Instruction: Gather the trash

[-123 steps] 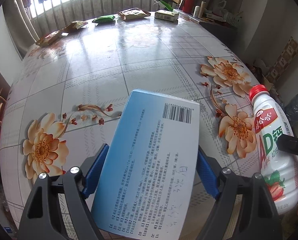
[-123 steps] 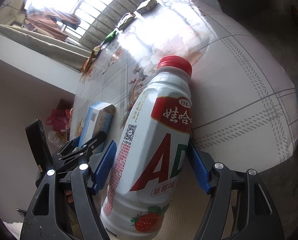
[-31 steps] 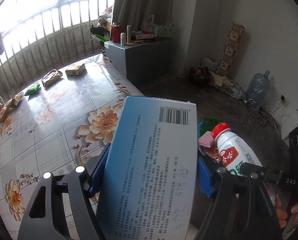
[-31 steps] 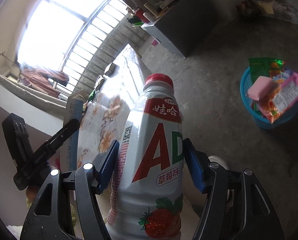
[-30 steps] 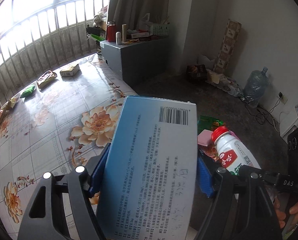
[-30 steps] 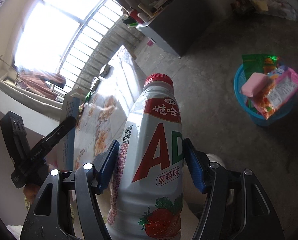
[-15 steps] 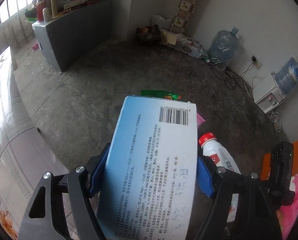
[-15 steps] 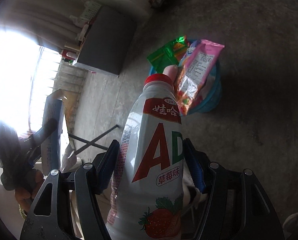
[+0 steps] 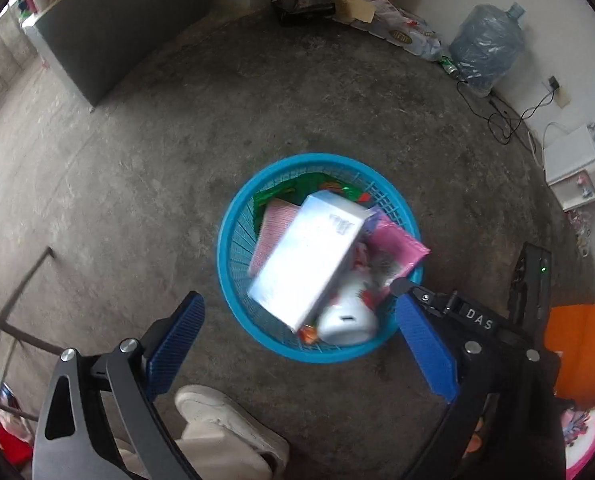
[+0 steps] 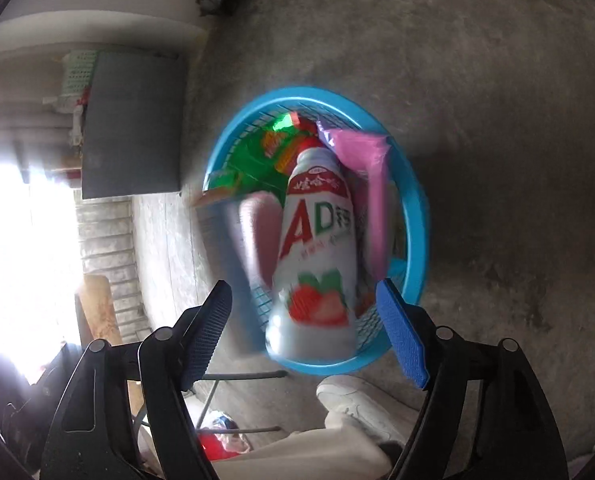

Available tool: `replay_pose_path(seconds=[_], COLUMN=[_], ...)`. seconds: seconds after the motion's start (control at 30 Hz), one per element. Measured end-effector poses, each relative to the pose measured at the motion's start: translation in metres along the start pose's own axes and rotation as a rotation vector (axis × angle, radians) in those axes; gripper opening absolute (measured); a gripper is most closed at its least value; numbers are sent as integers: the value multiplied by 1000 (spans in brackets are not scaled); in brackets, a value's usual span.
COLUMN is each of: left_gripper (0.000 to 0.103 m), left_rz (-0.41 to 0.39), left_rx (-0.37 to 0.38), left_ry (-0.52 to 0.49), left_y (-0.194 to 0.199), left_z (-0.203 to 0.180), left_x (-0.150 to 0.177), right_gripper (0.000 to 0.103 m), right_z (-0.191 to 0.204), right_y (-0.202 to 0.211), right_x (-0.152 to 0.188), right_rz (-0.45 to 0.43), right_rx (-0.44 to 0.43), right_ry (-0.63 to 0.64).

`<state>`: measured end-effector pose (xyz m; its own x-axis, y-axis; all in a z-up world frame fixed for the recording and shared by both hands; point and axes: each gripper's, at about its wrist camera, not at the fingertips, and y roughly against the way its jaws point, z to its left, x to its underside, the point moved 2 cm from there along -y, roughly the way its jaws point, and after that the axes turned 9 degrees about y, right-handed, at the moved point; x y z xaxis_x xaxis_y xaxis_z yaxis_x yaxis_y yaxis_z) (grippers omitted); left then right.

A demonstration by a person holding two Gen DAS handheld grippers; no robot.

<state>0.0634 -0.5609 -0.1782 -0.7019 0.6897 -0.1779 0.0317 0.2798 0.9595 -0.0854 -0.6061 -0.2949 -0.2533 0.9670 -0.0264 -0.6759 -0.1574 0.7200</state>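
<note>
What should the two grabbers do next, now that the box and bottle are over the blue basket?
Probably just pull both grippers back up and turn toward the table for more trash. The left gripper and right gripper both have jaws wide open and empty, and the box and bottle are blurred, already dropping into the basket among the wrappers.

The basket [image 9: 233, 264] sits on the floor [image 9: 137, 168], directly below both spread grippers, left [image 9: 301, 340] and right [image 10: 305, 332]. In it, the box [image 9: 305, 256] lies slantwise atop the wrappers [image 9: 393, 248], with the bottle [image 10: 317, 256] beside it. A shoe [image 9: 225, 412] stands just in front of the basket, a cabinet [image 9: 109, 24] well behind.
</note>
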Motion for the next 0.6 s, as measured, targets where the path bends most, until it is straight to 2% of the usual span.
replay_pose_path(seconds=[0.07, 0.17, 0.3, 0.43, 0.6], left_gripper=[94, 94, 94, 94, 94], left_rz=[7, -33, -95, -178, -307], left_rx=[44, 28, 41, 87, 134], left_ry=[24, -3, -18, -43, -45], left_y=[6, 23, 59, 109, 178], left_z=[9, 12, 7, 2, 21], left_x=[9, 16, 22, 38, 77], right_gripper=[71, 71, 72, 72, 79], right_z=[-3, -6, 0, 32, 94], right_y=[8, 24, 49, 83, 118], right_x=[13, 31, 48, 65, 104], right_rz=[-35, -63, -112, -185, -263], right_rx=[-11, 30, 70, 106, 149], right_ry=[28, 60, 95, 192, 411])
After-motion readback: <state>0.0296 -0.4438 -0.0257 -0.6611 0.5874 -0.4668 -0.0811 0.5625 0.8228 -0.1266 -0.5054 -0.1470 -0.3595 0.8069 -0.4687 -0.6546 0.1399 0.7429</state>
